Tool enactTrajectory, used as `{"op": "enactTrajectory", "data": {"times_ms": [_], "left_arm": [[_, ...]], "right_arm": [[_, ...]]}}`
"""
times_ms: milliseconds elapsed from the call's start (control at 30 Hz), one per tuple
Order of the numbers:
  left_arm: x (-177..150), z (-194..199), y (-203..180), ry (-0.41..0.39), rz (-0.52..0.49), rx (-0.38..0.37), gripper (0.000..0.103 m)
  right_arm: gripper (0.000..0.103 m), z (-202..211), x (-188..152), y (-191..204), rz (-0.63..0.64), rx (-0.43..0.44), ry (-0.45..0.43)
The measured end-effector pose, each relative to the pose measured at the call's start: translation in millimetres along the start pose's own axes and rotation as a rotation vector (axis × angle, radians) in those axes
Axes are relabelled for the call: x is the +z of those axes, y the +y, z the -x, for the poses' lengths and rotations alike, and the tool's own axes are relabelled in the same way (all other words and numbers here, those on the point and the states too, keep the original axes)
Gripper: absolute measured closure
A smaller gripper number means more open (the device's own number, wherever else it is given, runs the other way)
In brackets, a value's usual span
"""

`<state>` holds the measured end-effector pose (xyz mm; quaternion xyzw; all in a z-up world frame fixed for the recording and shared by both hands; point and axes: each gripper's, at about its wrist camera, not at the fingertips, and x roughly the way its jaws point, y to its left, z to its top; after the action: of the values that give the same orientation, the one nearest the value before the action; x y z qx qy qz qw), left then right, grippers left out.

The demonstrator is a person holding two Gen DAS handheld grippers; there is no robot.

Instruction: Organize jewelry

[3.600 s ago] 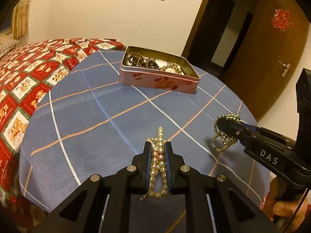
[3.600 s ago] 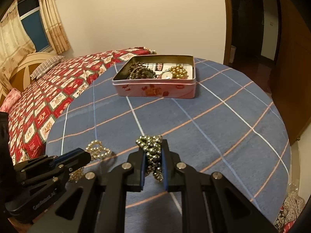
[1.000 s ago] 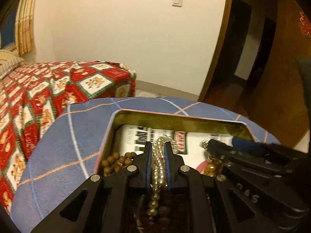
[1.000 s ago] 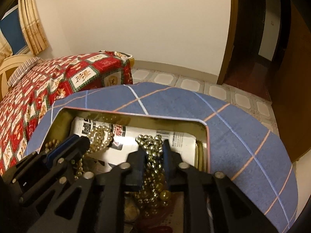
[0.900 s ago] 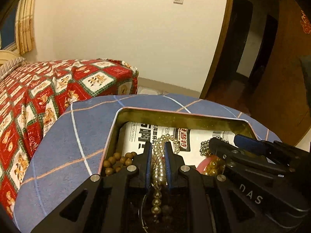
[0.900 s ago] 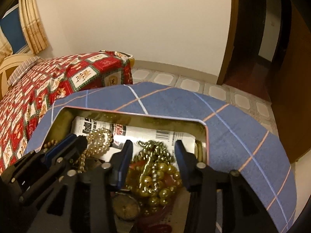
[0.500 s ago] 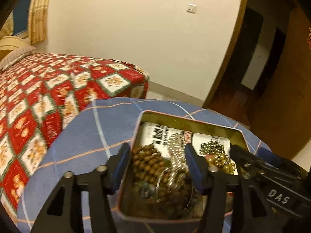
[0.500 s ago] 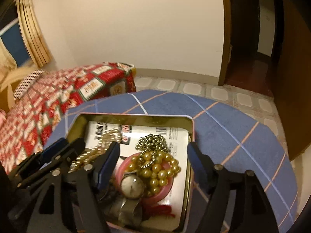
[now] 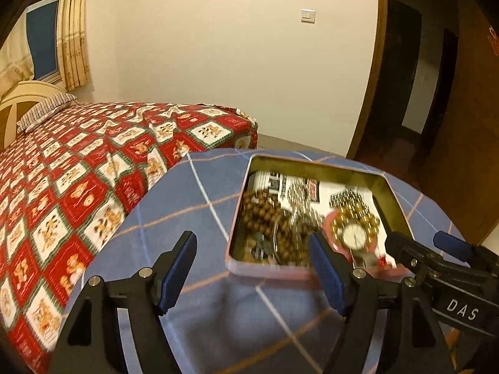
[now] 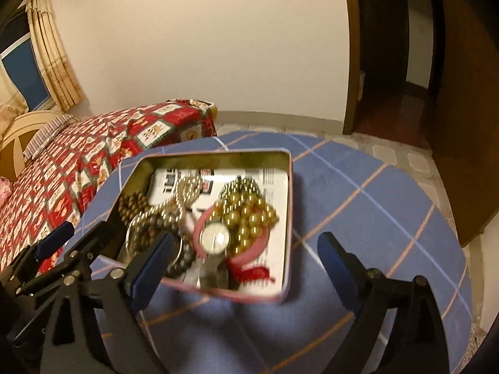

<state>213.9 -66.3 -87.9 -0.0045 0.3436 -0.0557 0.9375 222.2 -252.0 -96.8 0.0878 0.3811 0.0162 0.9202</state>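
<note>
Both grippers empty, jaws opening above the near edge of the pink tin [image 10: 218, 293].

Left gripper [image 9: 252, 275] and right gripper [image 10: 246, 265]: fingers spread wide, nothing between them. All jewelry is seen inside the tin: wooden bead bracelet [image 9: 259, 208], pearl strand [image 10: 187, 187], gold bead strand [image 10: 249, 212], wristwatch [image 10: 215, 237], red cord [image 10: 255, 271]. Risk: strands are piled loosely and could be tangled or snagged by a finger tip if another reach is made; the tin could be nudged along the blue checked tablecloth [image 10: 374, 205]. The grippers are close together, so a clash is possible. Quilted bed [image 9: 78, 168] is just beside the table.
</note>
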Motion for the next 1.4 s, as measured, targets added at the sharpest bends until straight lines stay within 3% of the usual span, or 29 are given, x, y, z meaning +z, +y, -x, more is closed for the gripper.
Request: {"op": "enactTrajectory", "data": {"times_ms": [333,533,1000,1400], "left_arm": [[-41.4,49.0,10.4,-0.003,0.051,-0.011,0.029],[-53.6,88.0,15.9,-0.065,0.041,-0.006,0.029],[-53.0,174.2,25.6,-0.253,0.062,-0.025,0.021],[-47.7,211.4,31.6,-0.332,0.051,-0.023,0.02]], "right_arm": [[0.005,54.6,-36.8,6.6,0.002,-0.048,-0.087],[0.003,87.2,-54.9,12.2,0.002,-0.061,-0.14],[0.0,171.3,-70.1,49.0,0.074,-0.095,-0.336],[0.0,207.2,-70.1,58.9,0.062,-0.069,-0.421]]}}
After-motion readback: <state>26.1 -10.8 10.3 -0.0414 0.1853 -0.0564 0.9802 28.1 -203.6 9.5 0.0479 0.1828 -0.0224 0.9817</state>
